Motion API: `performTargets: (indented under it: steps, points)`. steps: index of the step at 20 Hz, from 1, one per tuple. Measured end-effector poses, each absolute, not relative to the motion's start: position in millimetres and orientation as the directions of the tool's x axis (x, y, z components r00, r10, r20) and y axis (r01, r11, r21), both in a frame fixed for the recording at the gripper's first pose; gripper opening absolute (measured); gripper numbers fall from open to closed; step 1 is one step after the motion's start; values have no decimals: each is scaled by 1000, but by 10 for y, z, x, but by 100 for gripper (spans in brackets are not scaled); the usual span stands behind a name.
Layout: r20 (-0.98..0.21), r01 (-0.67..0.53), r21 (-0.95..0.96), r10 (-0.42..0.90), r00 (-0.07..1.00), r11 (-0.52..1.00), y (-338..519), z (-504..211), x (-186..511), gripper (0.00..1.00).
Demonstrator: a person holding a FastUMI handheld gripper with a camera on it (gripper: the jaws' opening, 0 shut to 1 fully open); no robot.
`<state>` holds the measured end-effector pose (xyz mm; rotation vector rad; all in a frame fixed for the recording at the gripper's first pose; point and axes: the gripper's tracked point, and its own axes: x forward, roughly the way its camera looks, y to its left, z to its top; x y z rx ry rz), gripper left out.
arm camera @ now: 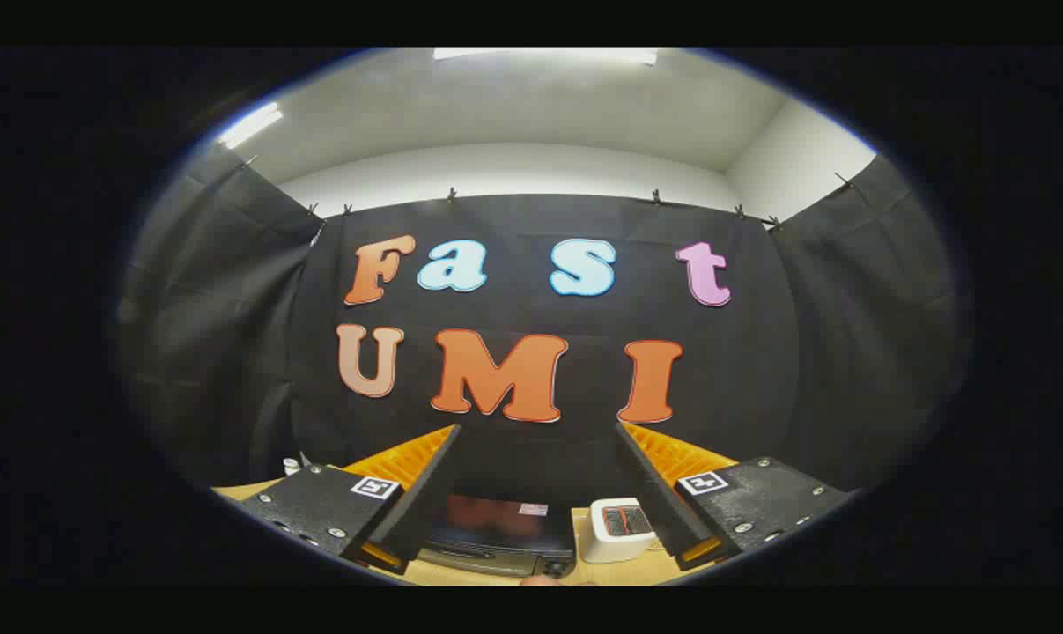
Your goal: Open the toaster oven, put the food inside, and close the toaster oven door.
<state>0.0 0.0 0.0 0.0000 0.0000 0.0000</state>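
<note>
A black toaster oven (500, 533) sits on the wooden table (461, 574), seen low between my two fingers, with its dark glass door closed as far as I can tell. My gripper (535, 458) is held high above the table, fingers spread wide apart and nothing between them. A small rounded brownish bit (540, 580) shows just in front of the oven at the table's near side; I cannot tell what it is.
A small white toaster (617, 528) with glowing slots stands right of the oven. A small white object (291, 465) sits at the table's far left. Black cloth walls close the booth behind and on both sides.
</note>
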Motion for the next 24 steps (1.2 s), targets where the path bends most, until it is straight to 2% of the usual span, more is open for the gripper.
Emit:
performTargets:
  steps: [24]
  points:
    - [-26,-5,31,6,1000,999,32,-40,120,99]
